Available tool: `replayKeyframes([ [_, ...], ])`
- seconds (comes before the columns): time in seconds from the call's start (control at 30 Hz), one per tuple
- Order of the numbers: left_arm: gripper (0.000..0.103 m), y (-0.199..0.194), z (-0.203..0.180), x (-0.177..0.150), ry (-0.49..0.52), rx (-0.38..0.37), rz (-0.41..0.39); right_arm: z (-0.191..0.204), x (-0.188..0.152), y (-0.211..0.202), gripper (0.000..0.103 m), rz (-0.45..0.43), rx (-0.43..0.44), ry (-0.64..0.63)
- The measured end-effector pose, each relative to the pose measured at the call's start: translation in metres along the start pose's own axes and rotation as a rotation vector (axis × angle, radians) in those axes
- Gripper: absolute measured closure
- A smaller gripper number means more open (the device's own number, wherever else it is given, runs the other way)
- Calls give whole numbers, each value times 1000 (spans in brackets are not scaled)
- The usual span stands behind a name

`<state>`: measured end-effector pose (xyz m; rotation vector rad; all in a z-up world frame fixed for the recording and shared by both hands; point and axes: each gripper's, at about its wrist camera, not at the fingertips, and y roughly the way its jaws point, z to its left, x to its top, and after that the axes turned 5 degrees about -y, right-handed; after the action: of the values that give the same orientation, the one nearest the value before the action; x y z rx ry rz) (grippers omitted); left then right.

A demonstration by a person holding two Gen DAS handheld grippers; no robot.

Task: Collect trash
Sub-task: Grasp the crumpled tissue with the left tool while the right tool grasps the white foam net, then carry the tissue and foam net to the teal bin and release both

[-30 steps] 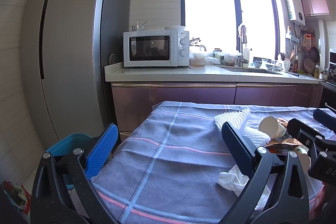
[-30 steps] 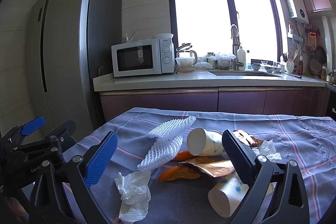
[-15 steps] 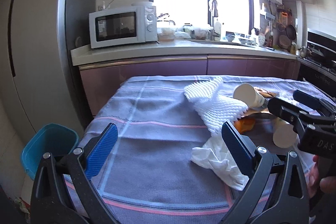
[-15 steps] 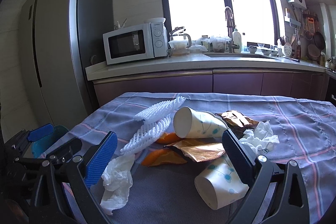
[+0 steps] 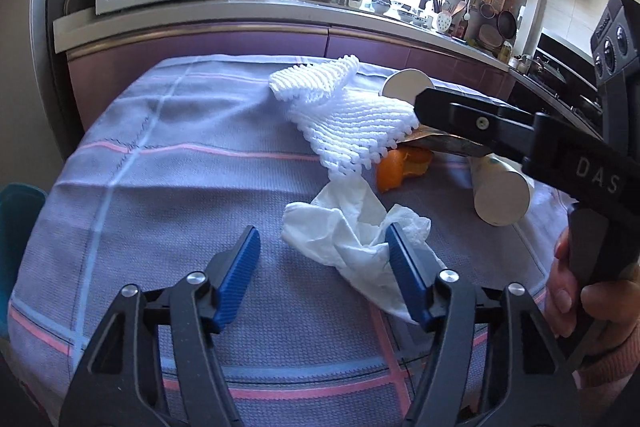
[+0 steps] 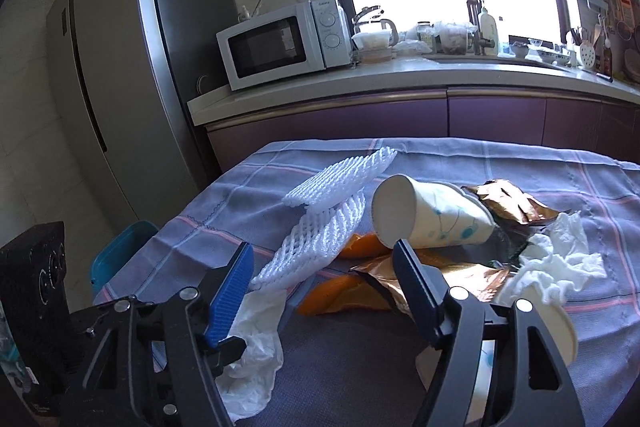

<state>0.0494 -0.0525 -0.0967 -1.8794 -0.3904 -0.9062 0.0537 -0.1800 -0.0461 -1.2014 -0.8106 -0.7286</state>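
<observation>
Trash lies on a grey-blue checked tablecloth (image 5: pixel 160 163). A crumpled white tissue (image 5: pixel 352 235) lies right in front of my open left gripper (image 5: pixel 322 251); its right finger touches the tissue. White foam netting (image 5: pixel 344 115), orange peel (image 5: pixel 404 165) and two paper cups (image 5: pixel 500 191) lie beyond. In the right wrist view my open right gripper (image 6: pixel 324 267) hovers over foam netting (image 6: pixel 320 223), orange peel (image 6: pixel 340 295), a gold wrapper (image 6: pixel 452 275) and a lying paper cup (image 6: pixel 428 215). The tissue (image 6: pixel 256 355) also shows there, at lower left.
A teal bin (image 6: pixel 120 251) stands on the floor left of the table. Behind are purple cabinets with a counter, a microwave (image 6: pixel 280 43) and a tall fridge (image 6: pixel 132 75). Another white tissue (image 6: pixel 556 259) and a second cup (image 6: pixel 552 327) lie at the right.
Both grippers have moved forward and down over the table toward the trash. The left gripper has swung right to the tissue. Both jaws stand narrower than before.
</observation>
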Motion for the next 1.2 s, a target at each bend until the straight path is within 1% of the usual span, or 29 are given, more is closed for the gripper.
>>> replayKeyframes([
  [0.03, 48, 4, 2, 0, -14, -18, 12, 0, 1, 6, 39, 19, 7, 6],
  [0.1, 58, 10, 8, 2, -35, -43, 30, -3, 3, 18, 42, 52, 23, 25],
  [0.13, 61, 11, 11, 3, -45, -55, 34, -4, 4, 22, 46, 66, 28, 34],
  [0.17, 67, 13, 13, 5, -52, -64, 38, -5, 4, 26, 49, 78, 37, 46],
  [0.2, 75, 14, 14, 6, -58, -71, 42, -7, 4, 30, 56, 91, 52, 62],
  [0.23, 78, 15, 17, 7, -64, -80, 45, -9, 4, 32, 63, 102, 66, 77],
  [0.27, 81, 16, 18, 7, -68, -87, 45, -10, 3, 34, 65, 110, 80, 91],
  [0.3, 88, 15, 19, 9, -71, -89, 46, -10, 2, 34, 70, 114, 91, 102],
  [0.33, 92, 14, 19, 10, -72, -90, 45, -10, 1, 34, 77, 115, 100, 109],
  [0.37, 96, 15, 20, 11, -72, -94, 45, -10, 0, 33, 80, 116, 107, 114],
  [0.43, 96, 8, 20, 10, -72, -97, 41, -10, -1, 30, 86, 118, 127, 127],
  [0.5, 97, -1, 21, 8, -70, -99, 32, -11, -2, 24, 87, 115, 146, 138],
  [0.6, 97, -11, 29, 9, -73, -97, 17, -10, -1, 15, 88, 110, 180, 147],
  [0.77, 97, -39, 46, 9, -96, -72, -27, -9, 1, -4, 89, 100, 225, 172],
  [0.97, 97, -73, 75, 13, -139, -14, -103, -7, 6, -31, 91, 54, 229, 170],
  [1.07, 97, -87, 89, 17, -155, 25, -141, -1, 11, -39, 91, 33, 268, 159],
  [1.2, 97, -105, 111, 20, -183, 78, -188, 15, 20, -41, 91, 10, 361, 136],
])
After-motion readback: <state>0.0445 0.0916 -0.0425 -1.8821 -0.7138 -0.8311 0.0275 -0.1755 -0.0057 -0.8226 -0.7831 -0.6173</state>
